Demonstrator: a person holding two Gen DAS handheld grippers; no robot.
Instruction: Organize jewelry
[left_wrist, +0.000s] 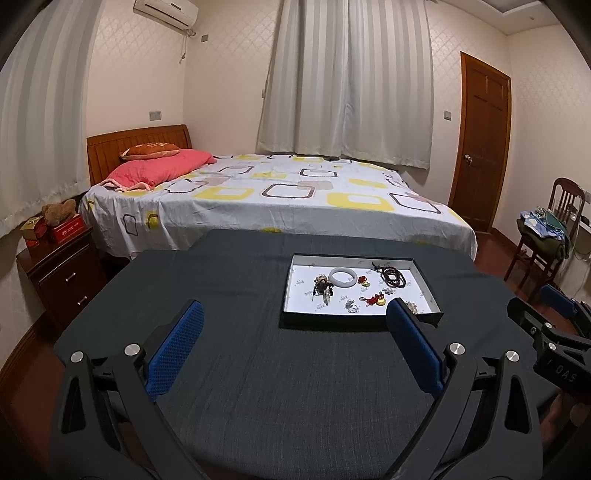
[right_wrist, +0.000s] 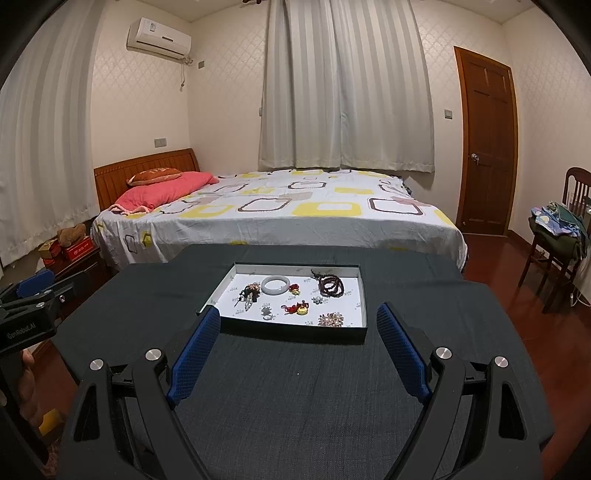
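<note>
Jewelry pieces lie spread apart inside a shallow black-walled tray with a white floor (right_wrist: 364, 295) on the dark grey cloth surface (right_wrist: 295, 387): a pale jade bangle (right_wrist: 274, 285), a coil of dark brown beads (right_wrist: 331, 286), a red-and-gold knotted charm (right_wrist: 299, 308). Spacing likely keeps cords from tangling. Both the left claw (left_wrist: 293, 325) and right claw (right_wrist: 297, 325) hang released and empty short of the tray, so this could be sorted or awaiting sorting.

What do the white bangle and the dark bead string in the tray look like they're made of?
The white bangle looks like polished jade or glass: a smooth, milky, faintly glossy solid ring. It could be resin. The dark bead string looks like wooden beads, reddish brown and fairly dull, looped in several coils. Both lie in the tray.
</note>
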